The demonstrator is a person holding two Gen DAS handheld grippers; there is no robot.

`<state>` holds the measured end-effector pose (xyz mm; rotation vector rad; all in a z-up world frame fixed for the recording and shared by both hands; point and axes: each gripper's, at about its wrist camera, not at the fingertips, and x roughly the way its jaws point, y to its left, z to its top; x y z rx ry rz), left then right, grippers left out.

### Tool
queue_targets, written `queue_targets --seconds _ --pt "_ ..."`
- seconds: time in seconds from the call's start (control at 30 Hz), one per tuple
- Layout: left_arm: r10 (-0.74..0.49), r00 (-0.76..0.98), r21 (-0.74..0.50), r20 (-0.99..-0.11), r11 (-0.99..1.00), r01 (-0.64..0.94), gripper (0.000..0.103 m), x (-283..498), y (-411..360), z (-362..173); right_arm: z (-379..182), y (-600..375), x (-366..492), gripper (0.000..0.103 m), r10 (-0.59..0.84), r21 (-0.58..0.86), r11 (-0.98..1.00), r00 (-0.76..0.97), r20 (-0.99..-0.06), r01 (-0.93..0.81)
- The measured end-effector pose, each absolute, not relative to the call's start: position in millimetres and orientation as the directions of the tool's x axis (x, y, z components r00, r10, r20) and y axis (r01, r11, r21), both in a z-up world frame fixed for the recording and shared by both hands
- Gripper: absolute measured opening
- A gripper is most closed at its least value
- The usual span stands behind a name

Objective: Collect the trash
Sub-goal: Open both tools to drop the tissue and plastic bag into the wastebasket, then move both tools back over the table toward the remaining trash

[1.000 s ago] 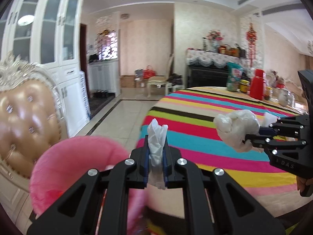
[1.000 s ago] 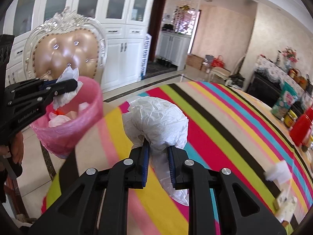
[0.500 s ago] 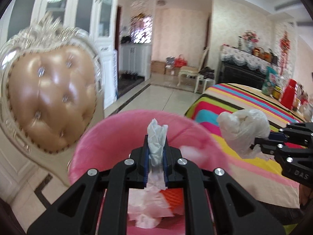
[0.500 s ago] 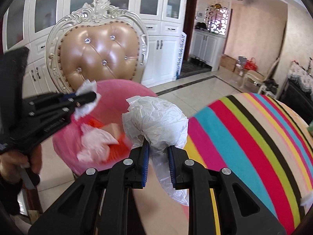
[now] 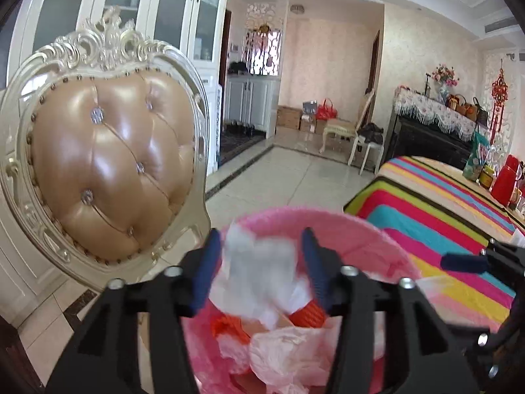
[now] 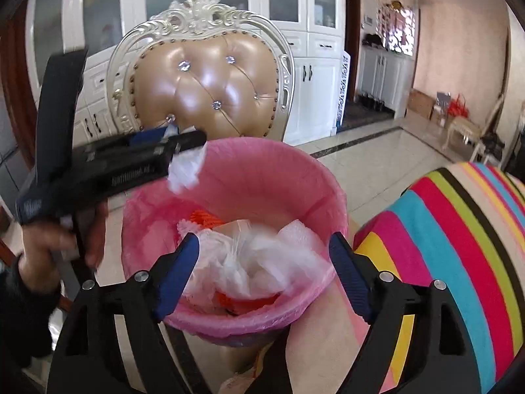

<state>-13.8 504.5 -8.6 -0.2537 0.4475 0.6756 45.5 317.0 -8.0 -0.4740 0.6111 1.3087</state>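
A pink-lined bin [image 5: 315,214] [image 6: 269,161] holds orange scraps and crumpled white trash. My left gripper [image 5: 260,239] hangs over it with its jaws opening. A white tissue [image 5: 256,262], blurred, is loose between the blue pads. From the right wrist view the same tissue [image 6: 185,170] drops off the left gripper [image 6: 183,141] at the bin's far rim. My right gripper [image 6: 262,243] is over the near rim, jaws opening wide, nothing pressed between them. The white plastic wad [image 6: 249,262] lies in the bin below it. The right gripper [image 5: 459,262] shows at the left view's right edge.
A cream-framed chair with a tan tufted back [image 5: 108,170] [image 6: 210,88] stands right behind the bin. The striped tablecloth [image 5: 443,216] [image 6: 459,229] borders the bin on the right, with red bottles [image 5: 505,180] far back. White cabinets [image 6: 315,98] and a tiled floor [image 5: 288,177] lie beyond.
Both grippers moved off the table to over the pink bin. Both jaws went from shut to apart. The plastic wad left the right gripper and lies in the bin; the tissue is slipping from the left.
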Motion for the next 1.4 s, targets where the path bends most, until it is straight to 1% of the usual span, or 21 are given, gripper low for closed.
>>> queue_targets --seconds 0.07,0.13,0.2,0.27,0.4,0.43,0.5,0.6,0.77,0.83,0.93,1.1,1.2,1.3,1.33,1.37,1.4 --pt "0.567 0.677 -0.055 -0.469 0.747 -0.663 0.055 -14 501 -3 -7 309 44 0.077 0.742 0.006 0.212 0.157 -0.651 -0.977" --pt "0.566 0.684 -0.06 -0.46 0.749 -0.66 0.063 -17 495 0 -3 296 45 0.077 0.747 0.004 0.22 0.166 -0.644 -0.975" --pt "0.57 0.692 -0.061 -0.443 0.751 -0.657 0.074 -18 484 4 1 279 49 0.077 0.746 -0.013 0.239 0.192 -0.638 -0.971" --pt "0.581 0.694 -0.042 -0.424 0.753 -0.657 0.081 -19 471 6 4 258 54 0.077 0.741 -0.03 0.263 0.222 -0.633 -0.964" --pt "0.556 0.732 -0.034 -0.395 0.787 -0.616 0.091 -8 438 15 11 205 70 0.077 0.727 -0.056 0.349 0.308 -0.613 -0.935" --pt "0.543 0.747 -0.03 -0.383 0.801 -0.598 0.092 -2 426 18 12 194 74 0.077 0.723 -0.06 0.375 0.332 -0.606 -0.925" --pt "0.526 0.773 -0.021 -0.354 0.822 -0.569 0.098 8 399 24 15 164 84 0.077 0.711 -0.054 0.435 0.38 -0.591 -0.899" --pt "0.481 0.82 -0.013 -0.309 0.86 -0.51 0.098 30 355 36 19 123 102 0.077 0.679 -0.046 0.529 0.454 -0.577 -0.848" --pt "0.35 0.886 -0.013 -0.304 0.928 -0.371 0.098 78 282 49 21 49 132 0.08 0.591 -0.063 0.662 0.572 -0.569 -0.747" --pt "0.3 0.903 -0.024 -0.308 0.946 -0.323 0.098 97 255 51 21 10 148 0.08 0.537 -0.065 0.727 0.625 -0.567 -0.684" --pt "0.195 0.927 -0.068 -0.32 0.971 -0.227 0.098 130 203 54 21 -44 171 0.08 0.459 -0.062 0.807 0.69 -0.56 -0.588" --pt "0.08 0.933 -0.096 -0.352 0.988 -0.121 0.098 181 129 51 18 -132 206 0.08 0.351 -0.016 0.903 0.759 -0.549 -0.429" --pt "0.045 0.933 -0.089 -0.356 0.993 -0.081 0.098 209 88 50 9 -174 226 0.075 0.289 0.012 0.939 0.774 -0.563 -0.342" --pt "0.051 0.932 -0.073 -0.36 0.994 -0.082 0.098 238 54 46 -5 -200 248 0.069 0.254 0.067 0.961 0.757 -0.602 -0.27" --pt "0.057 0.931 -0.07 -0.361 0.994 -0.088 0.098 243 48 45 -10 -204 255 0.063 0.251 0.082 0.963 0.746 -0.617 -0.256" --pt "0.067 0.93 -0.069 -0.362 0.993 -0.098 0.098 251 40 42 -16 -207 261 0.06 0.243 0.094 0.966 0.733 -0.635 -0.239" --pt "0.07 0.93 -0.071 -0.361 0.992 -0.102 0.098 257 36 41 -20 -208 266 0.059 0.236 0.094 0.968 0.726 -0.646 -0.231"
